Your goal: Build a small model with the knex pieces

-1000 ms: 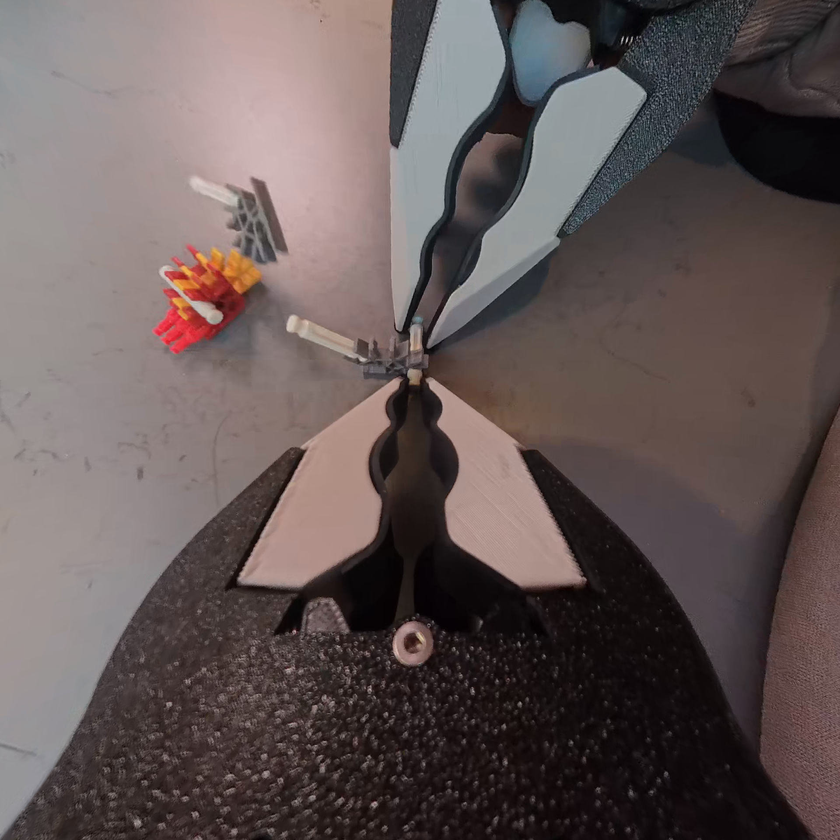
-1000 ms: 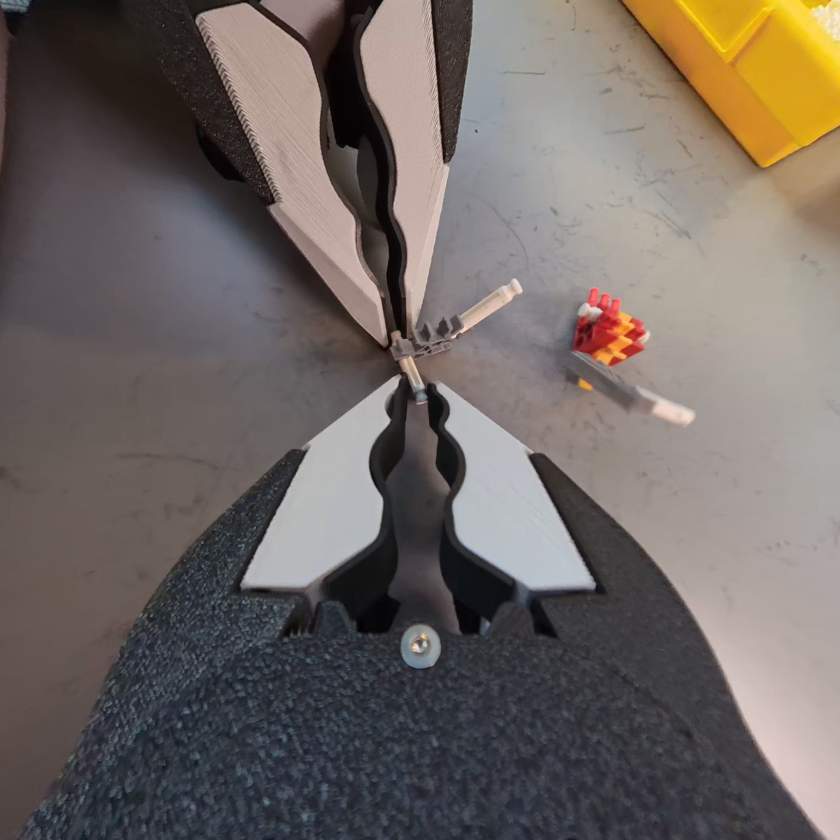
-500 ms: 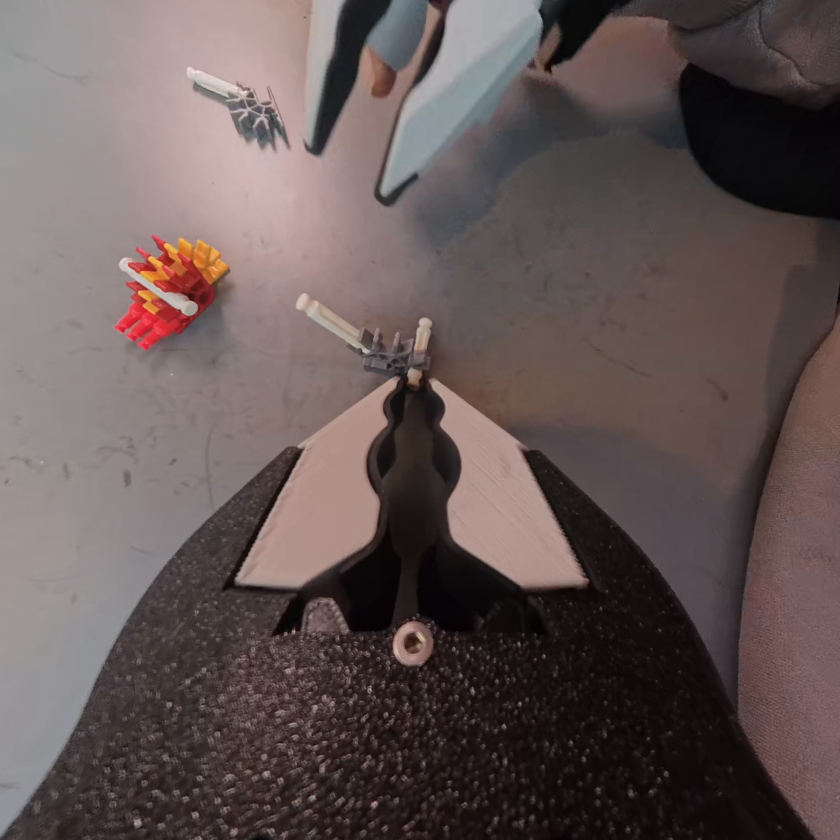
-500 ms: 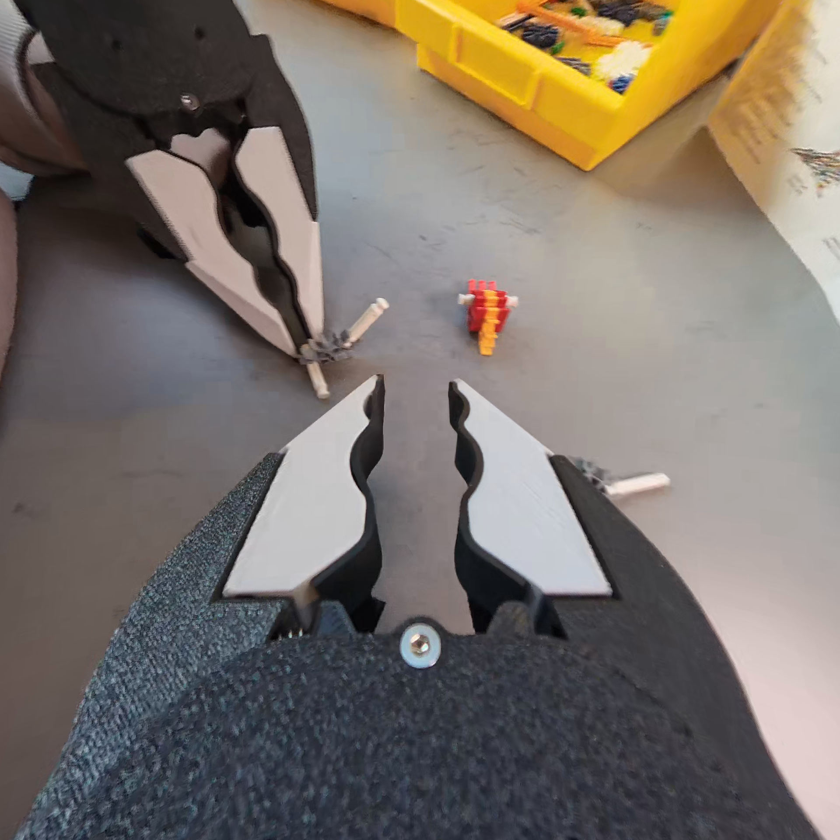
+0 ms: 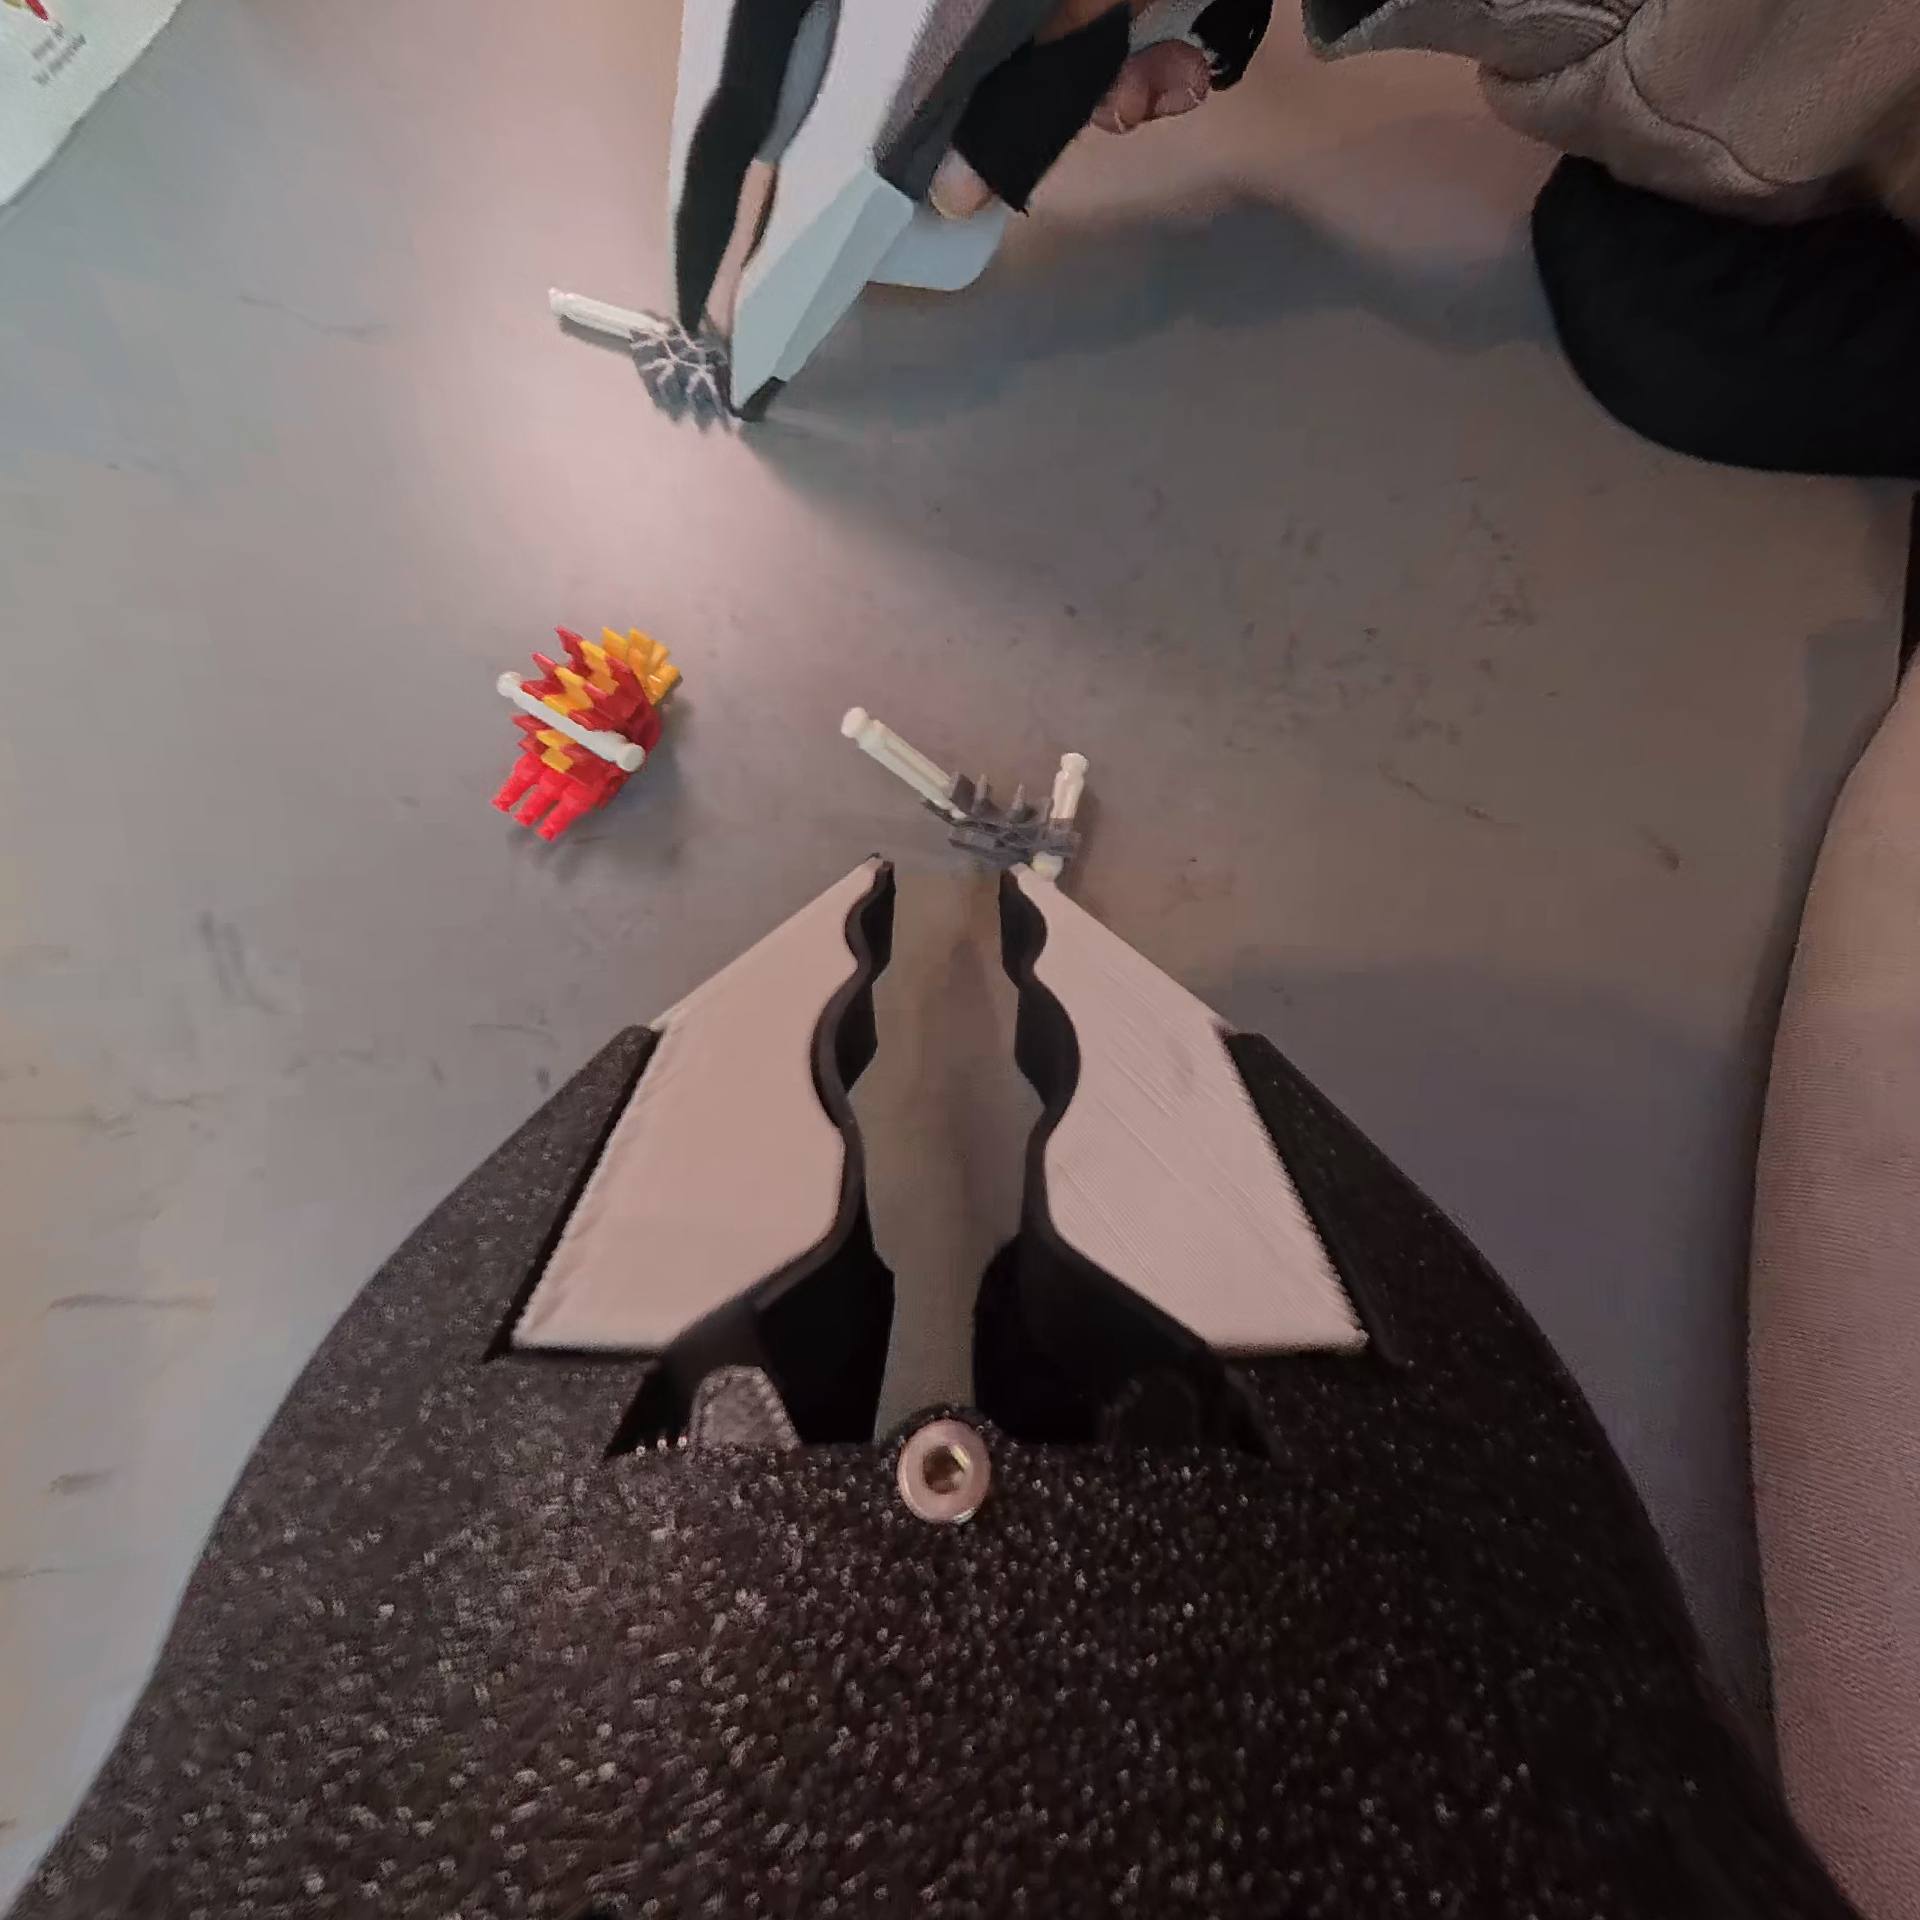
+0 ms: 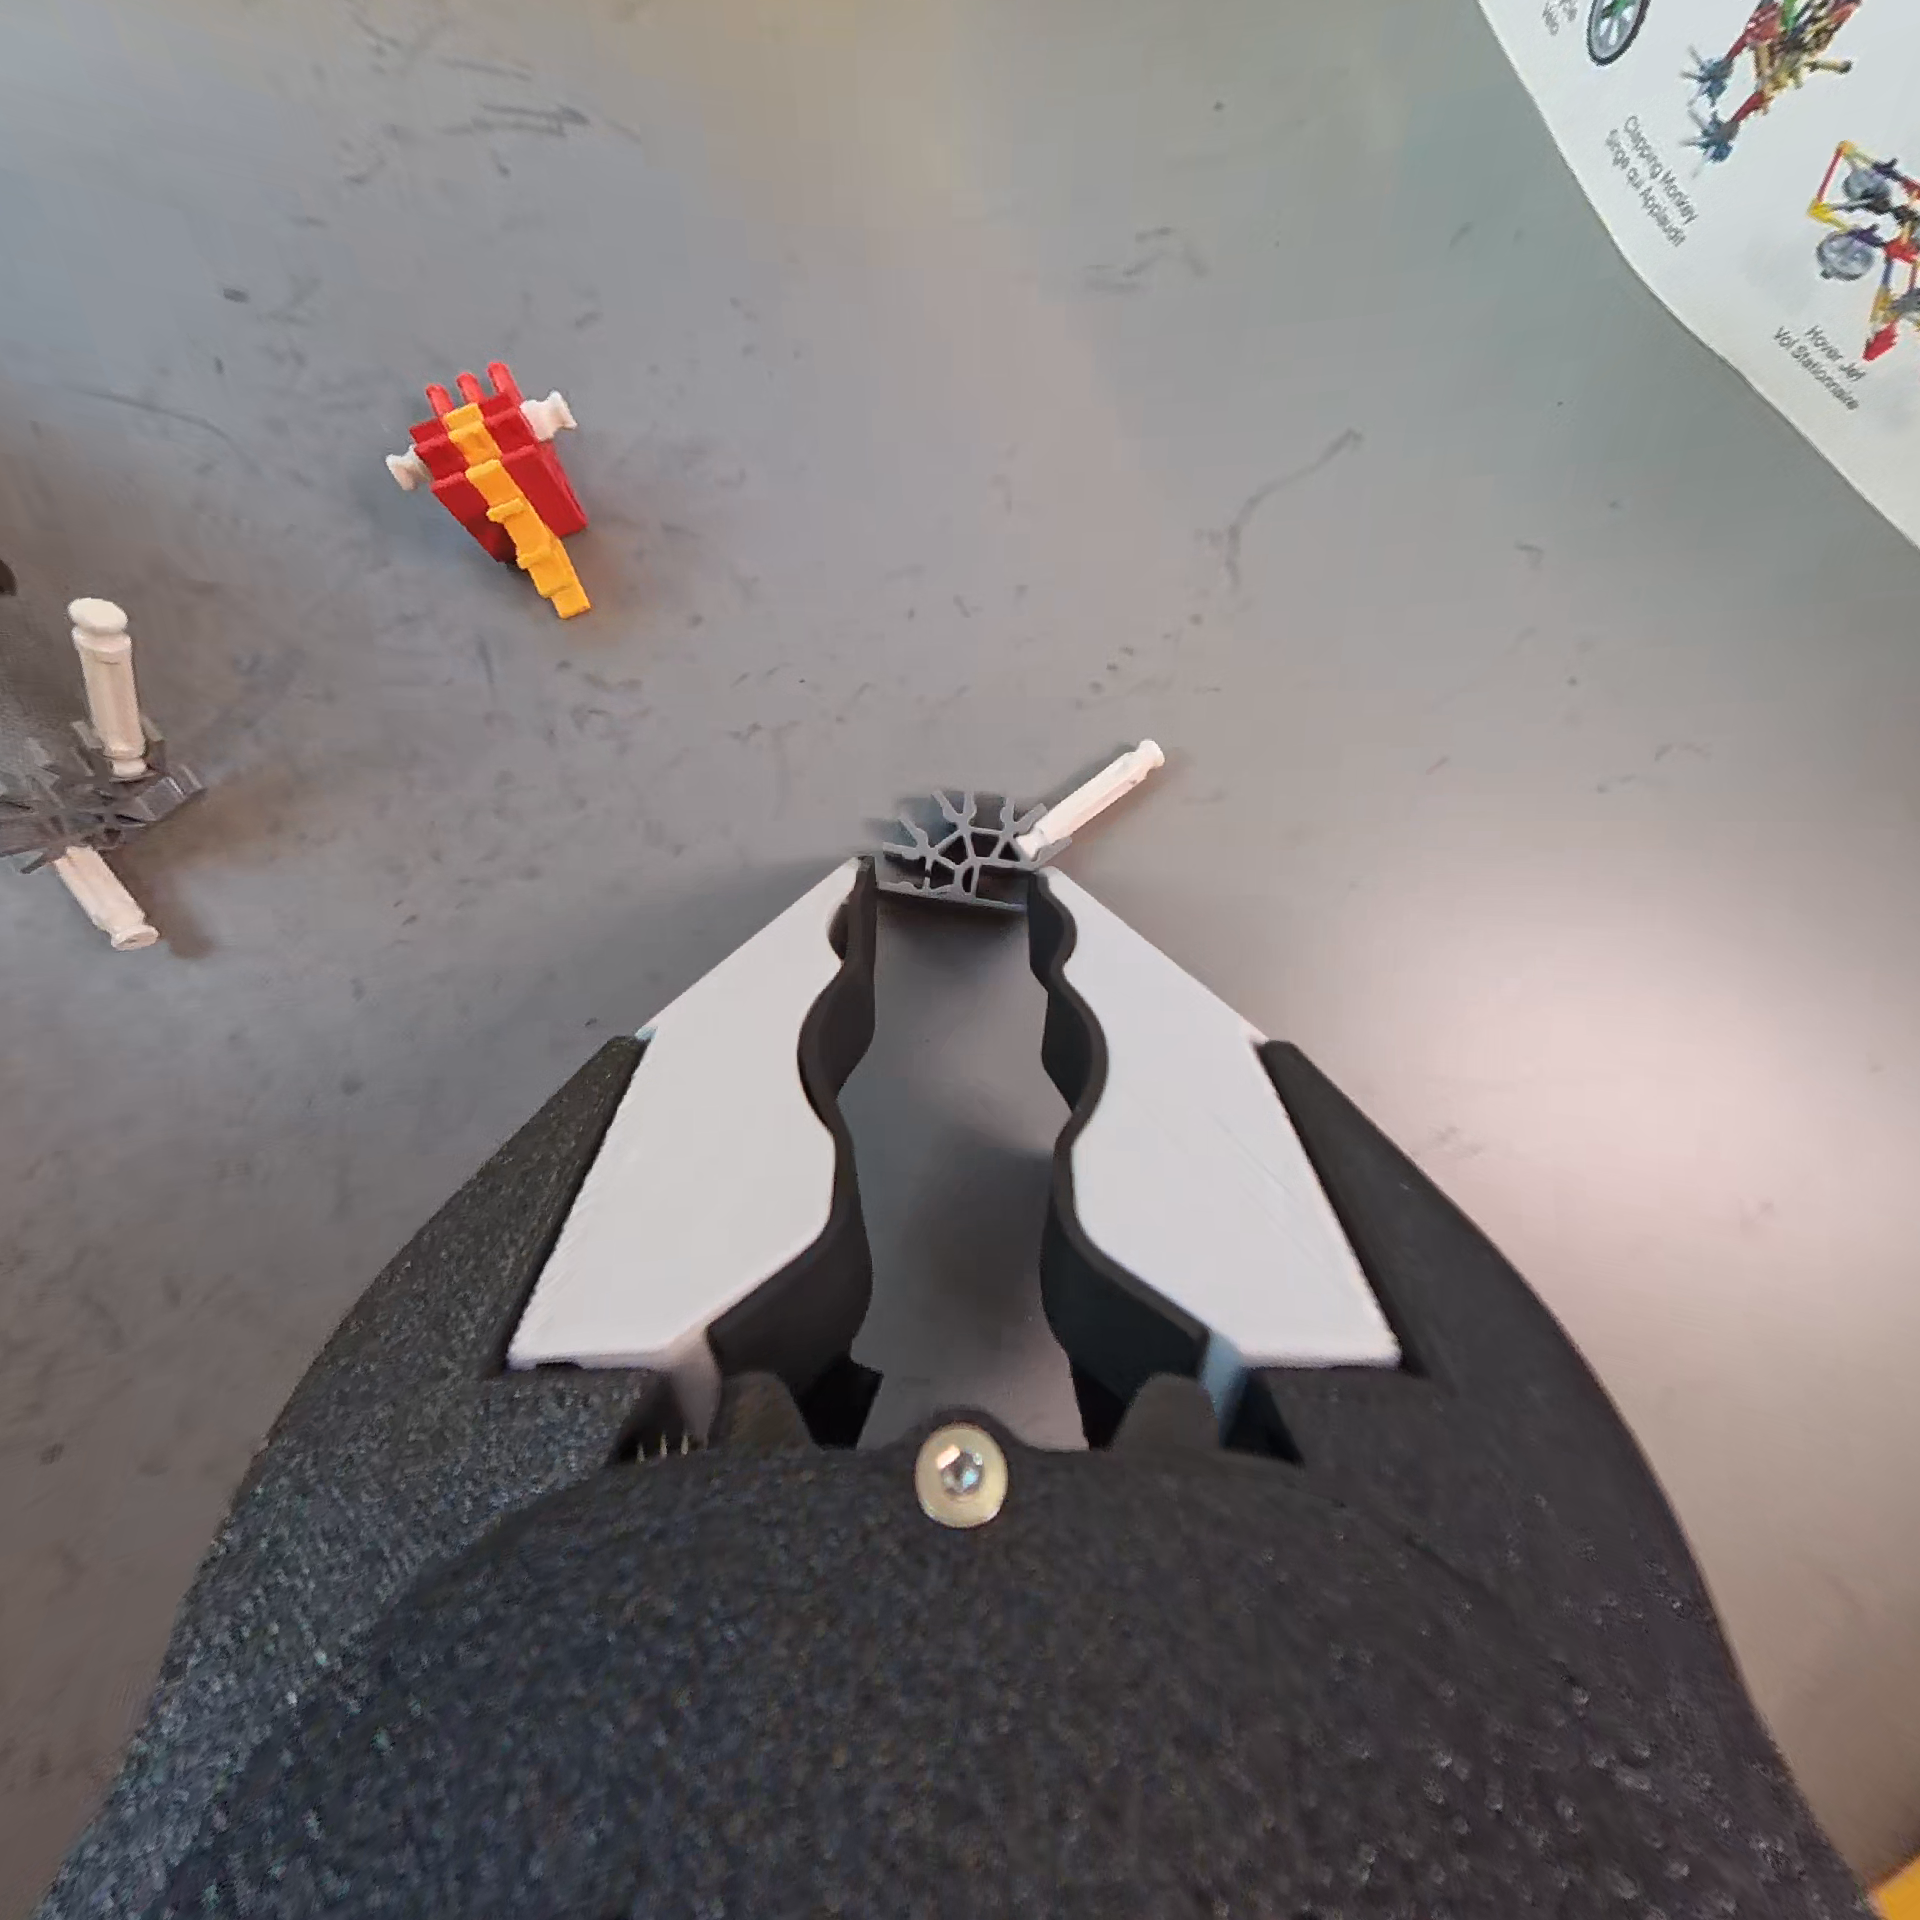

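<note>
Straddling the grey half-round connector [image 6: 954, 854] with my right tongs [image 6: 951, 873], jaws parted and gripping nothing, I am seeing its white rod [image 6: 1096, 794] pointing away rightward, while my left tongs [image 5: 940, 878], likewise parted and empty, are sitting far off.

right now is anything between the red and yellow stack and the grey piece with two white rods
No. In the left wrist view, only bare grey table separates the red and yellow stack from the two-rod grey piece.
</note>
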`<state>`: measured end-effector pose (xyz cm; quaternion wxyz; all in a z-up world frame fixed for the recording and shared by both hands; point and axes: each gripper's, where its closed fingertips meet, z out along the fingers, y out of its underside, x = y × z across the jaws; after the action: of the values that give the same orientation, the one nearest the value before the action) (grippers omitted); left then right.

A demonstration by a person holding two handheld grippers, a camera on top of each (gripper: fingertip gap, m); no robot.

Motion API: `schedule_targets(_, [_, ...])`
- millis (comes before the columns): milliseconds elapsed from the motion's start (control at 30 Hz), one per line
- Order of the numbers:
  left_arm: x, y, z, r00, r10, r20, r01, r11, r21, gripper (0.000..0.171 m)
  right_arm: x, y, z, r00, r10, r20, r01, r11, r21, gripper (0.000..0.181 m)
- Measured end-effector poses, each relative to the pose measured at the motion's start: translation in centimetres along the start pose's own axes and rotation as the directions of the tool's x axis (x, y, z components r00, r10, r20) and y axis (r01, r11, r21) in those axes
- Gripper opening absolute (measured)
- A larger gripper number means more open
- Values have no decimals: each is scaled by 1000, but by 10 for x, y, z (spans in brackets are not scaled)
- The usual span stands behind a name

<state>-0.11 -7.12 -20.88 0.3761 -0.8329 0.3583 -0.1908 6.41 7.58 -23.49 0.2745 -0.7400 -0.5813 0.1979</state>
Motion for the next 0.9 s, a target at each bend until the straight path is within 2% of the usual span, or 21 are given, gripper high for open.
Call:
schedule_targets(100, [-19,-20,-8,1000,-16,-6,16,998,56,20,-4,-1,-2,998,-54,7,54,998,24,26])
schedule_targets(167, [-27,-39,-11,997,-56,-61,64,990,122,20,-20,-14,-12,992,-117,52,108,983,147,26])
schedule_targets(233, [-30,-56,-10,978,-121,-169,151,973,175,24,-48,-32,-34,967,-239,89,201,928,314,26])
schedule_targets(300, [-23,-76,-9,916,-182,-357,273,935,225,30,-79,-52,-59,933,-345,98,258,836,485,26])
schedule_targets(367, [-15,-98,-15,812,-198,-548,403,871,282,30,-106,-63,-77,913,-391,114,254,765,592,26])
schedule_targets(433, [-12,-112,-21,714,-200,-671,499,818,286,27,-118,-65,-83,898,-429,94,283,728,624,26])
schedule_targets(500, [-9,-116,-23,676,-174,-716,516,806,291,15,-125,-63,-84,887,-450,104,291,720,630,26])
schedule_targets(567, [-8,-109,-14,707,-182,-684,476,837,270,8,-126,-59,-80,881,-455,127,286,728,623,26])
schedule_targets(667, [-9,-96,-2,781,-174,-600,390,887,249,7,-126,-48,-65,878,-453,156,297,770,564,26])
schedule_targets(767, [-10,-74,18,860,-173,-480,275,949,151,6,-122,-30,-39,881,-444,163,342,837,428,26])
schedule_targets(900, [-9,-54,34,921,-151,-359,178,983,43,6,-124,-12,-19,873,-450,191,387,875,293,36])
